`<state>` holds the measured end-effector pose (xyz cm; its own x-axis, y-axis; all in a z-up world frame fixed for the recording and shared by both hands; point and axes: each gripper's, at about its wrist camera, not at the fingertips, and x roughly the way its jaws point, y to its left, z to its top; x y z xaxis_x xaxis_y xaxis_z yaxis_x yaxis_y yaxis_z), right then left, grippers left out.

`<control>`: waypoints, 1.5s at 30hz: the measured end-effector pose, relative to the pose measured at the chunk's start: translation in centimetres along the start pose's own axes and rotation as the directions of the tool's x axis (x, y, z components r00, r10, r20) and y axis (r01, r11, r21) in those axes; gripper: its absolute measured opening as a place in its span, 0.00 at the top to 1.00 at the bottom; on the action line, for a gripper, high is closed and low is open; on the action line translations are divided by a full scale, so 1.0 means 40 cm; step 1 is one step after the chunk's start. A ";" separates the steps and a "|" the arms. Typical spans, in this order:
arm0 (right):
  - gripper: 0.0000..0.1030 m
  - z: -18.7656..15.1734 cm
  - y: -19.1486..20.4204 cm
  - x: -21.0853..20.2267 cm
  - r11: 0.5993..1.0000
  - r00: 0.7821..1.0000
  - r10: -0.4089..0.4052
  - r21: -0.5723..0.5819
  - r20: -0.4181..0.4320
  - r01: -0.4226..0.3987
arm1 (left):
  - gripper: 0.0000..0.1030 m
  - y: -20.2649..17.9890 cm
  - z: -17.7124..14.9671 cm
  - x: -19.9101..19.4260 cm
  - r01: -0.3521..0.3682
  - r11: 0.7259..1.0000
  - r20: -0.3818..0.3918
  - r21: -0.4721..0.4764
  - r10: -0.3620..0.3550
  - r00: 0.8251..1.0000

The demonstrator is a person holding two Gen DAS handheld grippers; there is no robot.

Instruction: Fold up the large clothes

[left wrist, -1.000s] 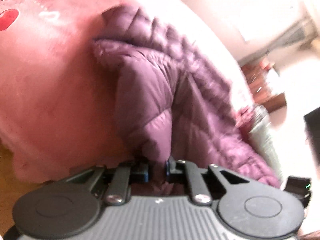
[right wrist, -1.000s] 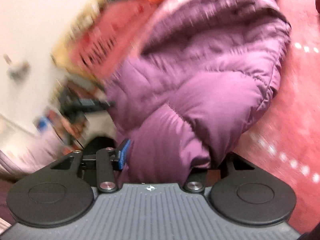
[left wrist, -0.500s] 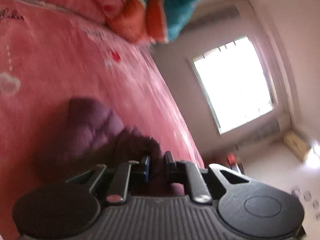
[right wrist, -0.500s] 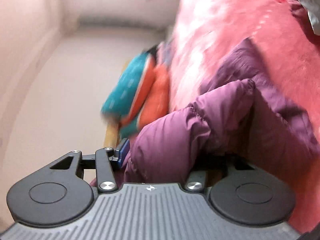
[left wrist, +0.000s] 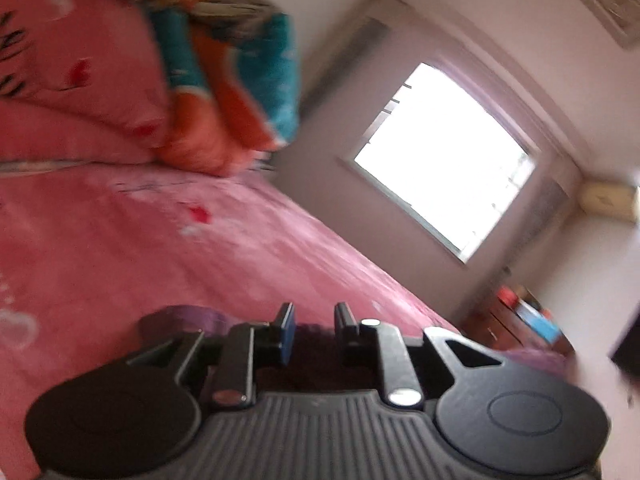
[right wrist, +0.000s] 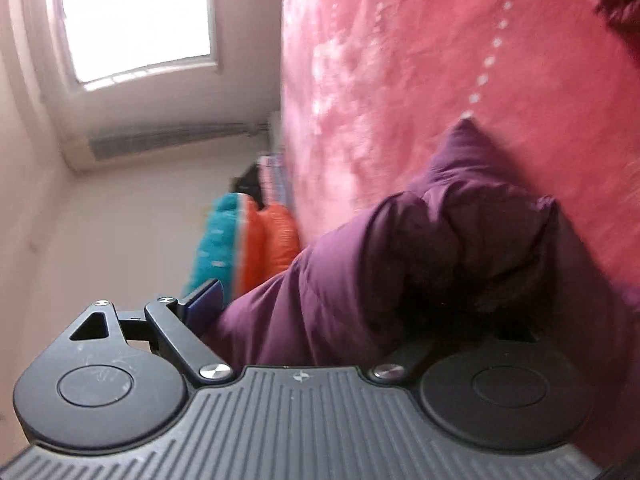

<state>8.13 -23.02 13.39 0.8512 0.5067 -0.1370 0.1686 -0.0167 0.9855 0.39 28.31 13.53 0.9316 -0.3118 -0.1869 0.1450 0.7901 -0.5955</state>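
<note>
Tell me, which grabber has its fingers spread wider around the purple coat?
The right gripper. Its jaws are opening wide with the purple puffy coat bulging between them. The left gripper shows only a narrow gap, also opening, over dark purple fabric.

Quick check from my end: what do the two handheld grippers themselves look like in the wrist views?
Both match: a dark grey ribbed body, two round black discs at the sides, black linkage bars with silver screws. The left gripper has black fingers with blue pads. On the right gripper only one blue-padded finger shows; its disc looks scratched. No cables, sleeves or hands visible.
</note>
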 end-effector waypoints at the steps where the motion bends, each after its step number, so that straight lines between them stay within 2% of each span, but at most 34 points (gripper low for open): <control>1: 0.00 0.001 0.008 0.005 1.000 1.000 0.018 0.010 -0.006 -0.018 | 0.81 -0.005 -0.005 0.008 0.026 1.000 -0.004 -0.007 -0.026 1.000; 2: 0.00 0.004 0.021 0.009 1.000 0.999 0.029 0.006 -0.017 -0.029 | 0.76 -0.009 -0.012 0.017 0.054 0.998 0.003 -0.026 -0.054 0.999; 5: 0.00 0.012 0.053 0.010 0.998 0.998 0.055 0.001 -0.023 -0.055 | 0.58 -0.015 -0.021 0.036 0.077 0.992 0.060 -0.099 -0.071 0.996; 8: 0.00 0.022 0.089 0.008 0.998 0.998 0.056 -0.001 -0.020 -0.056 | 0.58 -0.009 -0.022 0.050 0.109 0.974 0.143 -0.199 -0.081 0.986; 11: 0.00 0.024 0.129 -0.006 0.997 0.998 0.054 -0.050 -0.016 -0.055 | 0.55 0.001 -0.018 0.066 0.122 0.959 0.253 -0.255 -0.056 0.966; 15: 0.00 0.012 0.147 -0.012 0.985 0.999 0.015 -0.171 -0.036 -0.021 | 0.39 0.028 -0.006 0.091 0.137 0.947 0.353 -0.290 -0.028 0.935; 16: 0.00 0.002 0.149 -0.017 0.978 0.999 -0.002 -0.209 -0.040 -0.006 | 0.39 0.028 -0.001 0.099 0.115 0.955 0.364 -0.274 -0.008 0.931; 18: 0.00 -0.031 0.148 -0.031 0.952 0.998 -0.049 -0.304 -0.046 0.033 | 0.32 0.015 0.008 0.114 0.014 0.980 0.370 -0.199 0.061 0.927; 20: 0.00 -0.071 0.142 -0.038 0.906 0.993 -0.107 -0.415 -0.041 0.080 | 0.32 0.018 0.010 0.131 -0.030 0.987 0.364 -0.157 0.086 0.927; 22: 0.00 -0.114 0.129 -0.058 0.874 0.993 -0.110 -0.480 -0.045 0.075 | 0.32 0.017 0.007 0.135 -0.069 0.991 0.355 -0.112 0.105 0.929; 25: 0.00 -0.190 0.108 -0.092 0.839 0.995 -0.077 -0.544 -0.070 0.027 | 0.32 0.025 0.003 0.146 -0.118 0.992 0.306 -0.047 0.127 0.944; 28: 0.00 -0.281 0.088 -0.096 0.757 0.988 -0.120 -0.653 -0.095 0.029 | 0.32 0.044 0.005 0.147 -0.136 0.990 0.266 -0.022 0.137 0.954; 30: 0.00 -0.372 0.080 -0.079 0.641 0.968 -0.223 -0.765 -0.112 0.059 | 0.28 0.049 0.009 0.146 -0.171 0.985 0.248 0.023 0.160 0.955; 31: 0.00 -0.421 0.076 -0.066 0.569 0.958 -0.262 -0.820 -0.113 0.058 | 0.27 0.052 0.011 0.144 -0.180 0.983 0.240 0.037 0.166 0.956; 33: 0.00 -0.509 0.066 -0.033 0.431 0.938 -0.321 -0.902 -0.132 0.020 | 0.25 0.055 0.017 0.142 -0.183 0.981 0.222 0.064 0.165 0.961; 35: 0.00 -0.580 0.060 0.001 0.303 0.925 -0.366 -0.953 -0.101 0.016 | 0.23 0.049 0.018 0.135 -0.196 0.972 0.210 0.127 0.167 0.963; 36: 0.00 -0.596 0.059 0.017 0.283 0.920 -0.379 -0.959 -0.099 0.013 | 0.23 0.044 0.015 0.131 -0.203 0.966 0.208 0.161 0.168 0.964; 38: 0.00 -0.610 0.064 0.053 0.284 0.917 -0.378 -0.959 -0.125 -0.013 | 0.23 0.045 0.017 0.121 -0.185 0.962 0.191 0.203 0.146 0.971; 41: 0.00 -0.616 0.099 0.114 0.187 0.935 -0.352 -0.982 -0.048 0.020 | 0.23 0.054 0.022 0.108 -0.134 0.960 0.155 0.247 0.097 0.983; 43: 0.00 -0.603 0.137 0.155 0.160 0.953 -0.301 -0.987 -0.020 0.030 | 0.21 0.057 0.021 0.102 -0.114 0.953 0.135 0.281 0.078 0.988; 45: 0.00 -0.575 0.179 0.205 0.159 0.968 -0.250 -0.986 0.017 0.058 | 0.20 0.064 0.020 0.101 -0.088 0.952 0.103 0.292 0.060 0.993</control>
<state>4.88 0.85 21.61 0.7901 0.4800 -0.3812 -0.4133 0.8765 0.2469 4.80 29.48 11.88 0.9680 -0.2077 -0.1407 0.1536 0.9341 -0.3222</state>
